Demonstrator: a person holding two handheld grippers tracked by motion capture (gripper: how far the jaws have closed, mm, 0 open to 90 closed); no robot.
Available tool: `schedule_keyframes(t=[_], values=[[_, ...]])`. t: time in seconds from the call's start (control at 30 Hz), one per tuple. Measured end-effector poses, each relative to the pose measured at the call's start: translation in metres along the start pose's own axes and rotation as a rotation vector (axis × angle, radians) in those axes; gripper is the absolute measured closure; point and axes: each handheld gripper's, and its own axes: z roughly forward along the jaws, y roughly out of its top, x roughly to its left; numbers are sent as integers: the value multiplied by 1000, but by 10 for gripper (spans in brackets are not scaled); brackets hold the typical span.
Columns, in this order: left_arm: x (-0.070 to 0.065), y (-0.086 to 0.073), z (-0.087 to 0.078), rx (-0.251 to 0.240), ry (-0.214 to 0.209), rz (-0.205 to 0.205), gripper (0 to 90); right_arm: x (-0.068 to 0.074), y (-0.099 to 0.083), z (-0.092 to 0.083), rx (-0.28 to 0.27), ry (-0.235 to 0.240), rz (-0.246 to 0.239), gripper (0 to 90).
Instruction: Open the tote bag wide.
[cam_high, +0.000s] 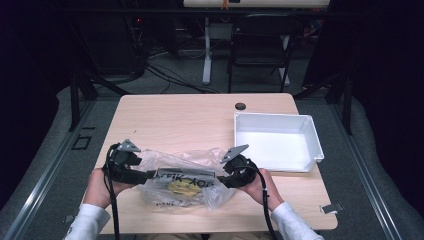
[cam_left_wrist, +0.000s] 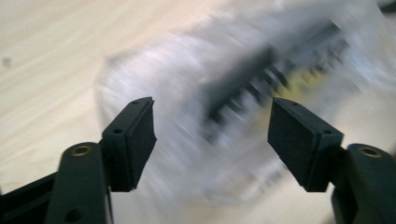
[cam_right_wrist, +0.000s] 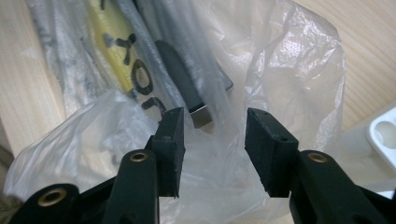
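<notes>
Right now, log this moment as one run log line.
left gripper: open, at bag's left | right gripper: open, at bag's right | plastic bag: on table | white bin: empty

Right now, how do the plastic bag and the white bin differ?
The plastic bag is clear, crumpled and soft; the white bin is opaque and rigid. The bag holds a dark flat item and something yellow; the bin looks empty. The bag lies between the two grippers; the bin sits apart, to the right. Both rest on the table.
</notes>
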Motion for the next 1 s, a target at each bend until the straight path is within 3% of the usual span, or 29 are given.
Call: schedule_keyframes(t=[0.07,0.13,0.2,0.33,0.47,0.57,0.7,0.9,1.0], values=[[10,2,14,7,0,-36,277,-3,1,3,10,-4,3,602],[19,0,32,50,-27,-55,305,-4,2,8,18,-7,6,666],[25,-7,47,76,-53,-85,429,-5,3,14,30,-4,7,740],[33,-15,62,94,-61,-118,702,-8,5,28,38,-12,15,861],[37,-14,68,89,-30,-141,847,-12,6,41,56,-36,32,893],[36,-12,76,115,5,-130,892,-13,4,47,65,-62,40,896],[29,-9,89,182,66,-75,899,-13,4,57,105,-108,21,897],[24,-14,99,271,55,-23,898,-9,2,64,155,-134,-24,897],[20,-16,99,296,49,0,891,-7,1,64,178,-121,-39,890]])
